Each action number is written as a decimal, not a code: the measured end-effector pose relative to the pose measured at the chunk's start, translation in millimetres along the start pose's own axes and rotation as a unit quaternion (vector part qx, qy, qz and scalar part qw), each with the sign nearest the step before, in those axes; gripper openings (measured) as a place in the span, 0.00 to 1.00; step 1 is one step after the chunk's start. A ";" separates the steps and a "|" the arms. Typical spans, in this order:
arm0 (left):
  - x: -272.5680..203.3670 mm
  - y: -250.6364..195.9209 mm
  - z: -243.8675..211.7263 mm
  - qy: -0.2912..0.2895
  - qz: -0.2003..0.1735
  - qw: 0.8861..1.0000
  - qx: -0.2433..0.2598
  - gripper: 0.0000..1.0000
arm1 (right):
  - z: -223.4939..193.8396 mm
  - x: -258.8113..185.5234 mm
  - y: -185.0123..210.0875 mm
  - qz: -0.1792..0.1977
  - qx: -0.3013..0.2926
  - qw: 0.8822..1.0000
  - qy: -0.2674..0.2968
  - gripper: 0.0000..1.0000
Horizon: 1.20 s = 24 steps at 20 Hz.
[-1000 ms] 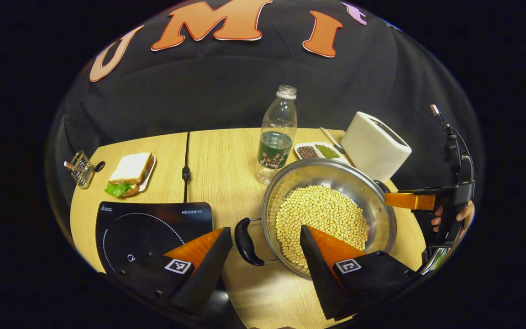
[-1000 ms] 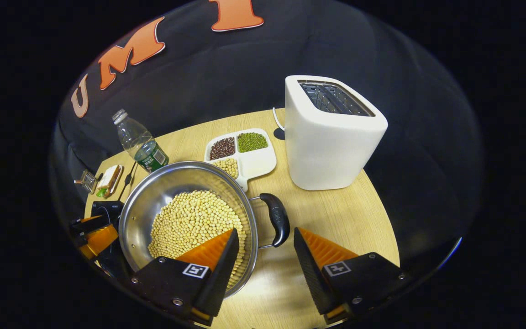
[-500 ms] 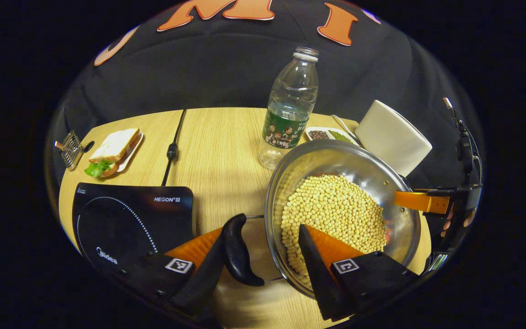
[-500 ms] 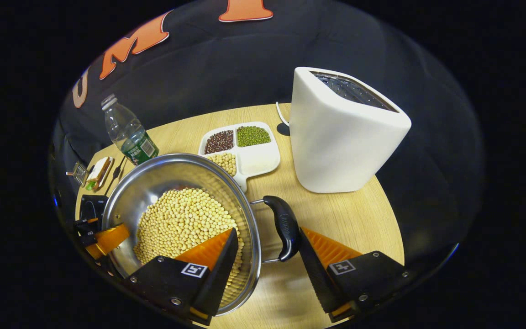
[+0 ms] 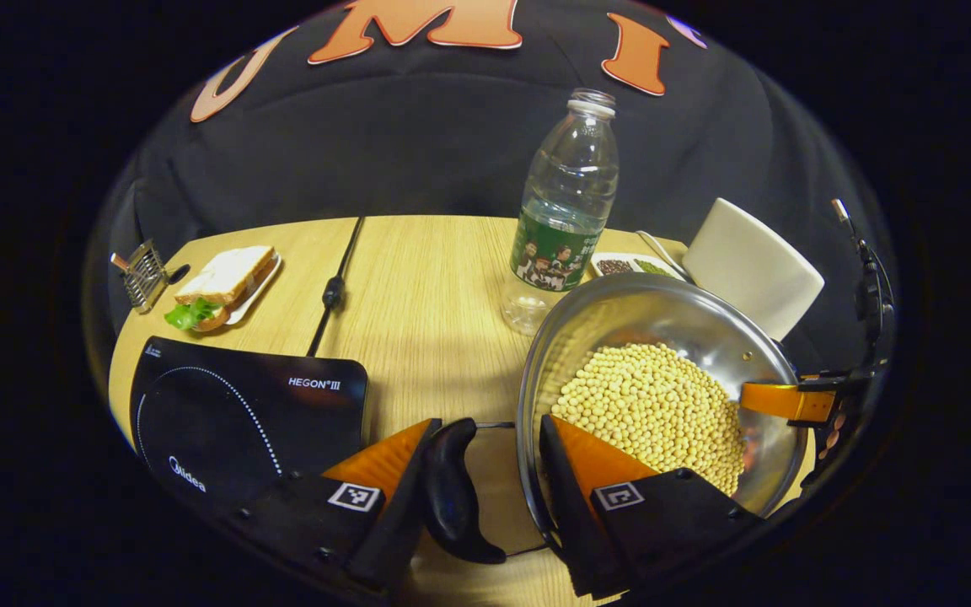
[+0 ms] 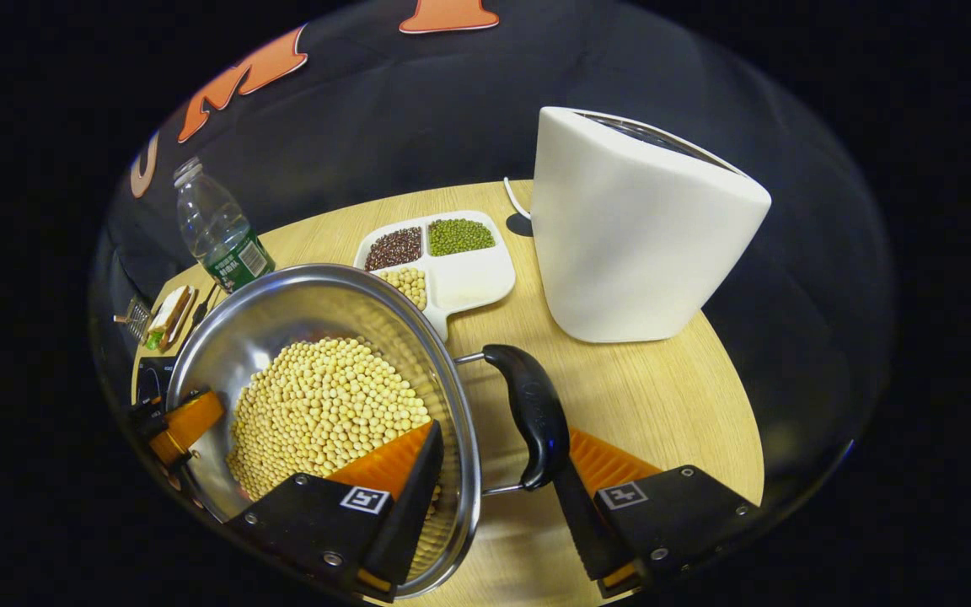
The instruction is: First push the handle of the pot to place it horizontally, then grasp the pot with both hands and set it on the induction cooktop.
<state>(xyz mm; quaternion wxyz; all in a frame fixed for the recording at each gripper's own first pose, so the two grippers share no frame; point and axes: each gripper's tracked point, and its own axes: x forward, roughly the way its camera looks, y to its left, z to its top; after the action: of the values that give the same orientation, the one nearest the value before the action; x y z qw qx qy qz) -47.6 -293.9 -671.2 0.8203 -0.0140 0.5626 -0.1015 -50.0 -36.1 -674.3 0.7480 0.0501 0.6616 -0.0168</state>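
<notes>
Table [image 5: 418, 295]: light wood, and it carries everything.

Toaster [image 6: 629, 236]: white, at the far right edge. The right gripper view gives you its whole body and a sliver of the slotted top. No writing is legible on it.

Pot [image 5: 620, 320]: steel, heaped with soybeans [image 5: 654, 405]. It stands toward the front right of the table, just beside the induction cooktop [image 5: 233, 413] and not on it.

Cooktop: black, at the front left corner. The left gripper view gives you its face, with a dotted ring and white printed brand marks near the right and front edges.

Divided tray [image 6: 469, 282]: behind the pot. The right gripper view shows dark, green and pale beans in three compartments.

Bottle [image 5: 565, 202]: clear, upright behind the pot, with a green label carrying printed figures.

Your left gripper [image 5: 488, 426] is spread, not clamped. It straddles the pot's left handle [image 5: 452, 493], with the left finger against the handle and the right finger over the rim.

Your right gripper [image 6: 502, 434] is also spread. The right handle [image 6: 536, 417] touches its right finger, and its left finger sits inside the rim above the beans.

Sandwich [image 5: 224, 278]: on a small plate near the far left edge, with a wire rack [image 5: 142, 274] beside it. A black cable [image 5: 334, 291] runs from the cooktop to the back edge.
</notes>
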 end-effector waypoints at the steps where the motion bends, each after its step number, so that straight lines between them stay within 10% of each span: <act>1: 1.8 0.7 1.6 -0.008 0.006 1.000 0.006 0.76 | -1.8 -1.1 -0.5 0.001 -0.001 1.000 0.000 0.67; 7: 7.3 -0.9 6.5 -0.027 0.000 1.000 0.012 0.76 | -6.4 -8.1 -0.4 0.020 0.028 0.999 -0.008 0.60; 12: 6.1 -2.1 8.8 -0.036 0.012 0.999 0.029 0.74 | -7.5 -26.5 -0.4 -0.035 -0.059 0.997 -0.046 0.19; 17: 6.9 -2.5 9.2 -0.032 0.002 0.999 0.025 0.73 | -2.6 -25.8 -2.6 0.018 0.038 0.998 -0.041 0.25; 24: 10.2 -3.4 10.2 -0.030 -0.011 0.999 0.033 0.70 | 14.8 -21.2 -21.4 -0.024 -0.015 0.998 -0.057 0.68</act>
<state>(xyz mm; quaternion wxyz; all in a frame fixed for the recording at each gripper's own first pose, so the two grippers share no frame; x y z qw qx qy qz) -35.1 -300.0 -676.4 0.8359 0.0039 0.5337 -0.1283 -40.0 -59.7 -652.6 0.7846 0.0215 0.6191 -0.0278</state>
